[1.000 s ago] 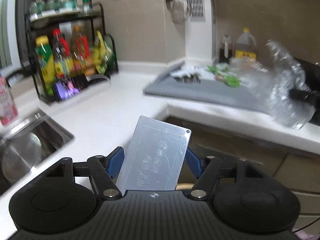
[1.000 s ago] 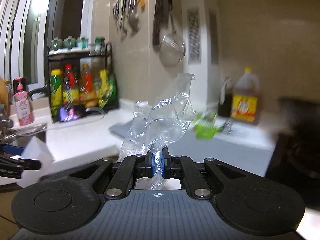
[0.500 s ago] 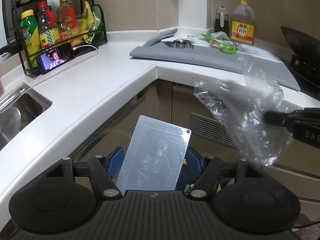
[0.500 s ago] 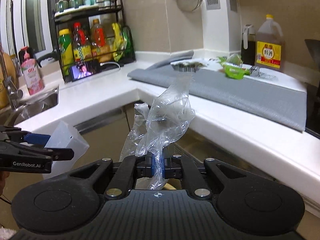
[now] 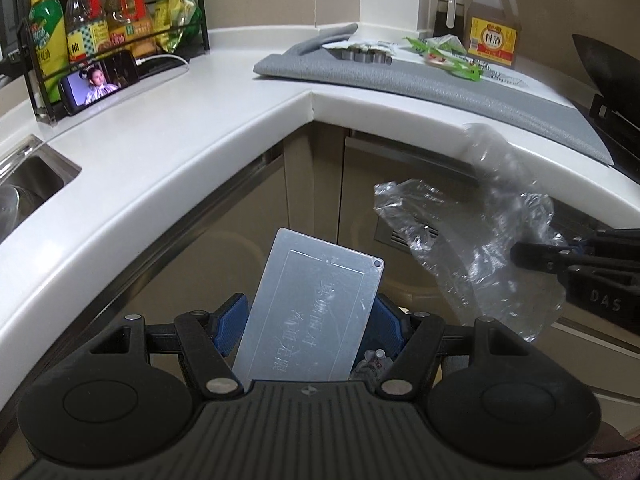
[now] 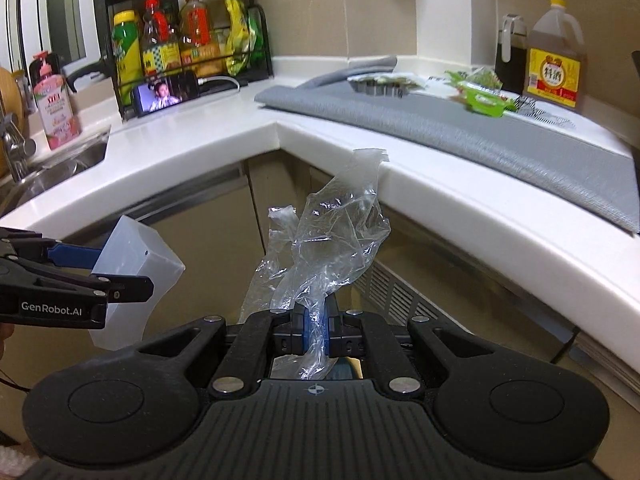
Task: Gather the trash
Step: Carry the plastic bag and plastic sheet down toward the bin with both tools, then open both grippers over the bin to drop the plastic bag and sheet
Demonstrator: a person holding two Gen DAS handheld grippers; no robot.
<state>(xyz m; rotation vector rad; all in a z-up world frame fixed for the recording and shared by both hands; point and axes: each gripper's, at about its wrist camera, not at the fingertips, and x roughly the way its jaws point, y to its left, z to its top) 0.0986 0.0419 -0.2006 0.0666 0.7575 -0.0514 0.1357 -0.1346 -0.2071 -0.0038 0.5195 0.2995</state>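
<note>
My left gripper (image 5: pixel 306 324) is shut on a translucent white plastic box (image 5: pixel 310 316), held below the counter edge; the box also shows in the right wrist view (image 6: pixel 134 268) with the left gripper (image 6: pixel 120 280) at the far left. My right gripper (image 6: pixel 316 334) is shut on a crumpled clear plastic bag (image 6: pixel 328 248). In the left wrist view the bag (image 5: pixel 476 252) hangs from the right gripper (image 5: pixel 532 256) at the right. Green wrappers (image 5: pixel 452 60) lie on the grey mat (image 5: pixel 440 88).
A white L-shaped counter (image 5: pixel 180 152) wraps around both grippers. A rack of bottles (image 5: pixel 100 28) and a phone (image 5: pixel 100 82) stand at the back left, the sink (image 5: pixel 24 184) at left. A yellow-labelled jug (image 5: pixel 494 24) and metal cutters (image 5: pixel 366 54) stand at the back. Cabinet doors (image 5: pixel 320 200) are ahead.
Both grippers have dropped lower, from above the counter to below its edge, in front of the cabinets. Each keeps its hold on its item.
</note>
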